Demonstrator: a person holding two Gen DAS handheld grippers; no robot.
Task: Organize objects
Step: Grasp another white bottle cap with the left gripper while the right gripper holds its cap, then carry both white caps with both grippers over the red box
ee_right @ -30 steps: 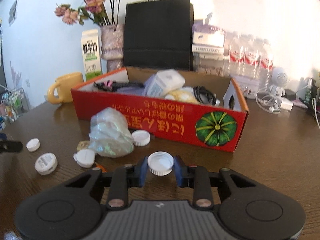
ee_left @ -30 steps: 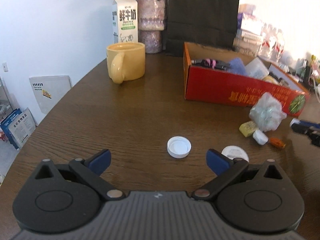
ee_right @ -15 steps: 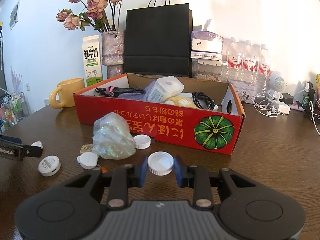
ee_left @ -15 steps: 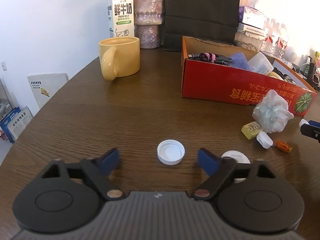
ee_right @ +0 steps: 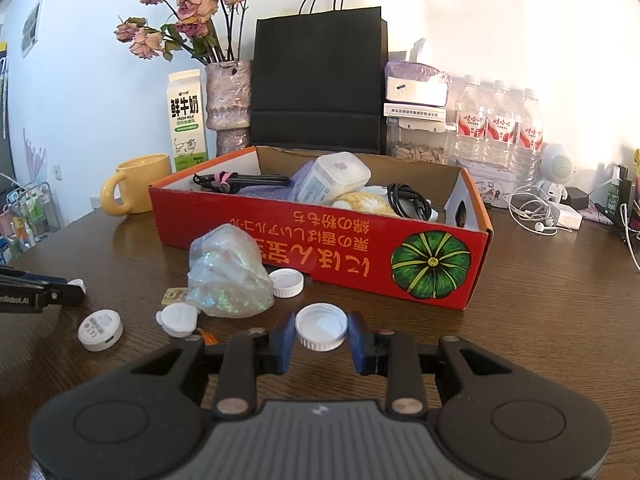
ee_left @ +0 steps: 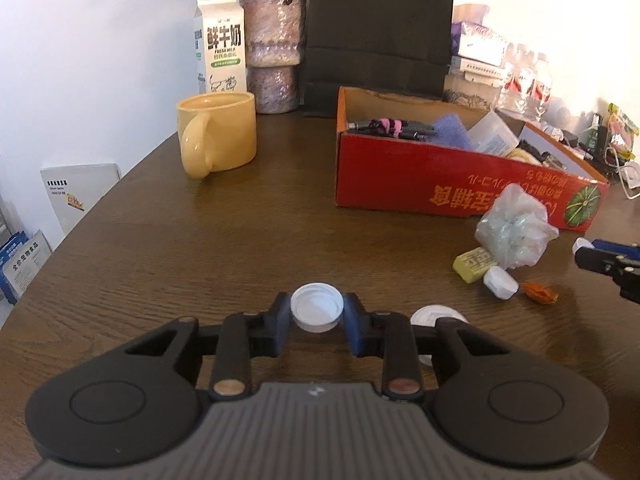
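On the brown table, a white bottle cap (ee_left: pixel 317 306) sits open side up between the blue pads of my left gripper (ee_left: pixel 317 313). Its jaws are closing and both pads touch the cap's rim. My right gripper (ee_right: pixel 321 330) is shut on a second white cap (ee_right: pixel 321 325), just in front of the red cardboard box (ee_right: pixel 320 240). More loose pieces lie by the box: another cap (ee_right: pixel 287 283), a flip-top lid (ee_right: pixel 178 320), a round white disc (ee_right: pixel 100 329) and a crumpled plastic bag (ee_right: pixel 228 276). The box holds cables, a plastic tub and cloth.
A yellow mug (ee_left: pixel 218 138), a milk carton (ee_left: pixel 220 60), a vase (ee_left: pixel 272 48) and a black paper bag (ee_left: pixel 378 36) stand at the back. Water bottles (ee_right: pixel 496 124) and earphone cables (ee_right: pixel 536 212) are at the back right. A yellow packet (ee_left: pixel 474 264) and an orange wrapper (ee_left: pixel 540 292) lie near the bag.
My left gripper's jaws came together from wide open onto the white cap while moving slightly forward. The right gripper kept still with its cap.
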